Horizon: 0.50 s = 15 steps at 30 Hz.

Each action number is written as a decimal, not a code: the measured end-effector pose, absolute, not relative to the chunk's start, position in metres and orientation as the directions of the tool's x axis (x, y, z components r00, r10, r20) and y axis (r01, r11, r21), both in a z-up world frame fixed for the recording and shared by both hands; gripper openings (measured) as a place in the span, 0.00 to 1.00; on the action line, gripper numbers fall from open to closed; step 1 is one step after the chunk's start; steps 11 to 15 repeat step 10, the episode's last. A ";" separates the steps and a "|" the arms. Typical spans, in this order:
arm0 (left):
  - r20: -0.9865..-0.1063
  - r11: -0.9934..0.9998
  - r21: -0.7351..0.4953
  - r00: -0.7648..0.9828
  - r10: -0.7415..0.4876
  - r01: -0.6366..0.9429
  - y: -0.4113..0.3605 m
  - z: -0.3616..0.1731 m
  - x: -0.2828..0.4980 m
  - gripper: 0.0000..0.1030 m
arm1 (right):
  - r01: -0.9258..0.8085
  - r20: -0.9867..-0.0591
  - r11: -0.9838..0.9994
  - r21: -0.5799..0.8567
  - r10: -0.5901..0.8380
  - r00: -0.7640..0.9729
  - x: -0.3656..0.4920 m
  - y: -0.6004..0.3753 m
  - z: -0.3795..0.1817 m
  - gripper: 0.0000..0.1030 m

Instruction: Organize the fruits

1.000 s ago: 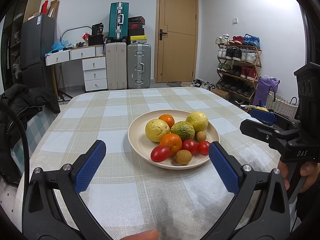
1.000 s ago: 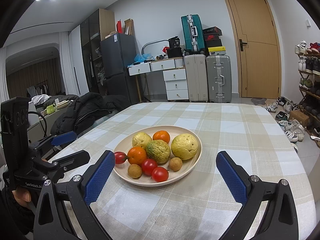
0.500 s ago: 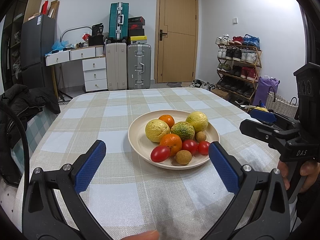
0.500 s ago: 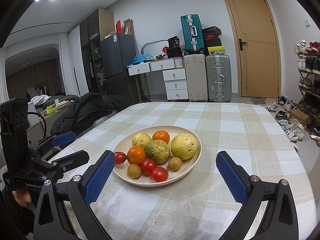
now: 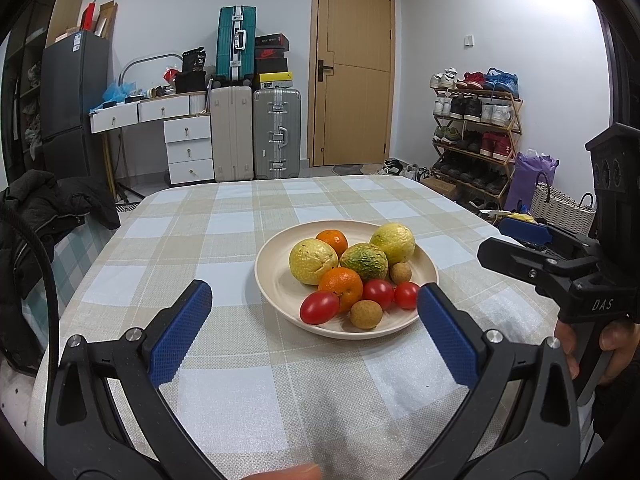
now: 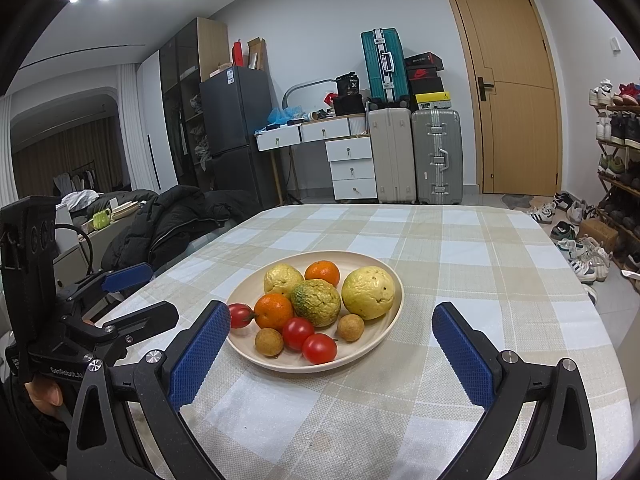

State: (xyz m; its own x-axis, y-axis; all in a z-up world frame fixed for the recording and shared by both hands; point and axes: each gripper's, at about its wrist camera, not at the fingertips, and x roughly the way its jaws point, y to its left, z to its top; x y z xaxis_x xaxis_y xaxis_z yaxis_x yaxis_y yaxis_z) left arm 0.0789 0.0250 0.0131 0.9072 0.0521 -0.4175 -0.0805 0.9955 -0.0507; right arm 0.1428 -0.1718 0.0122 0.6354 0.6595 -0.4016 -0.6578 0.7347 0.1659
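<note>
The plate [image 5: 276, 286] of fruit is seen ahead of and between both sets of jaws, resting on the checked tabletop [image 5: 248, 364], and nothing has shifted since the earlier frames: plate, fruit and both grippers are found in the same places. The fruit is heaped together: two pale yellow wrinkled fruits [image 5: 312, 261], a green-and-yellow one [image 5: 364, 261] between them, two oranges [image 5: 341, 283], three red tomatoes [image 5: 319, 307] and two small brown longans [image 5: 365, 313] toward the near rim. The left gripper [image 5: 314, 316] is held wide open and empty, its blue pads [image 5: 182, 334] spread just short of the plate. The right gripper [image 6: 332, 338] is likewise spread wide with nothing held, the plate framed between its pads [image 6: 464, 356]. A hand [image 5: 596, 356] is seen on the right gripper's handle.
</note>
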 end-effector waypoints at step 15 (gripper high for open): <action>-0.416 0.995 -0.047 0.908 0.055 -0.082 0.024 0.012 0.079 1.00 | -0.657 -0.402 0.735 0.166 0.659 0.635 0.143 -0.172 0.012 1.00</action>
